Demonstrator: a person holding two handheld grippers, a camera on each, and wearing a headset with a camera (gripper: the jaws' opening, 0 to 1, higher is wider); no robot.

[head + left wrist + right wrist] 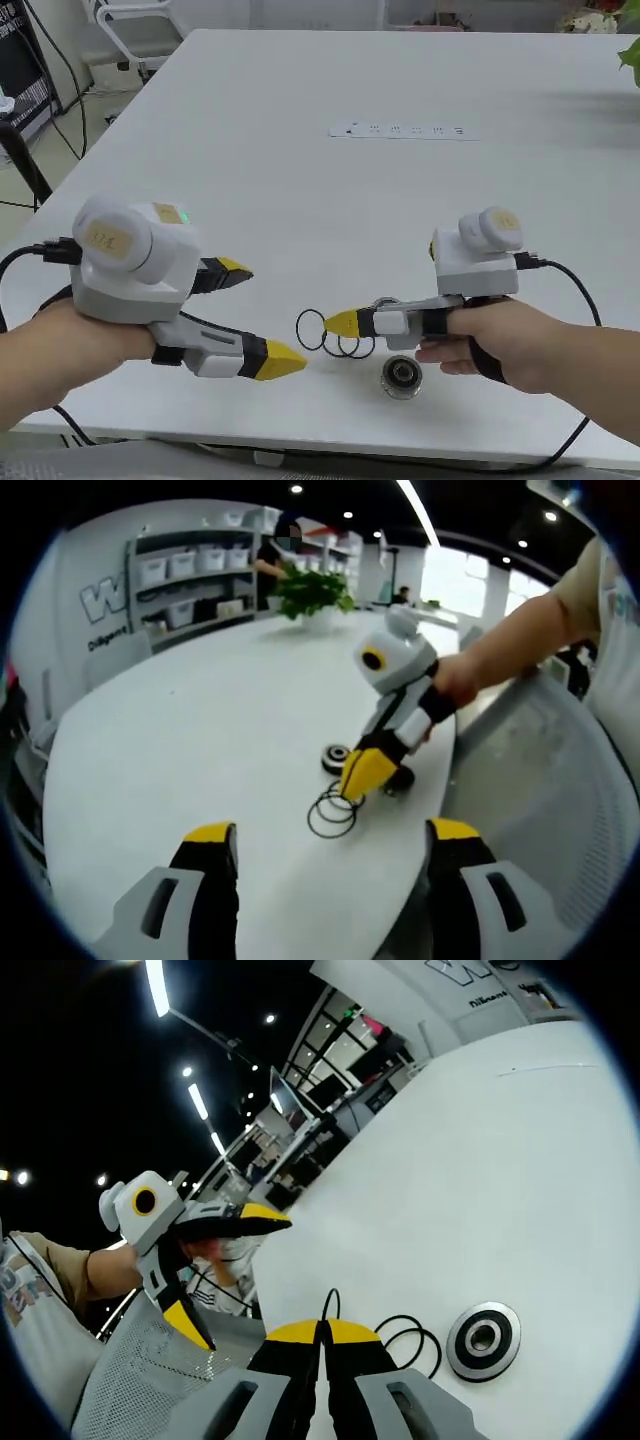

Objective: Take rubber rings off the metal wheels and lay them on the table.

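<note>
Holds the left gripper at 8 o'clock in the head view, above the white table. Claw released there, with the yellow-tipped jaws spread wide over bare tabletop. Same in the left gripper view, the two tips far apart at 7 and 5 o'clock.

Holds the right gripper at 5 o'clock in the head view, nose pointing toward 9 o'clock, claw clenched. In the right gripper view, tips pressed together at 6 o'clock and grasping a rubber ring, seen as a thin black strand rising from the seam between them.

Loose rings flat on the table right at that yellow tip, thin, black and overlapping one another. In the left gripper view, near the centre, directly at 6 o'clock of the right gripper's tip; cannot tell whether touching it.

Metal wheel flat on the table near its front edge, at 5 o'clock of the loose rings and just beside them, below the hand that grips the right gripper. Silvery rim, dark hub. In the right gripper view, at 4 o'clock, just beside the loose rings and apart from the jaws.

Power strip at 12 o'clock on the table in the head view, well apart from the work. Potted plant at 12 o'clock in the left gripper view, at the table's far end.
</note>
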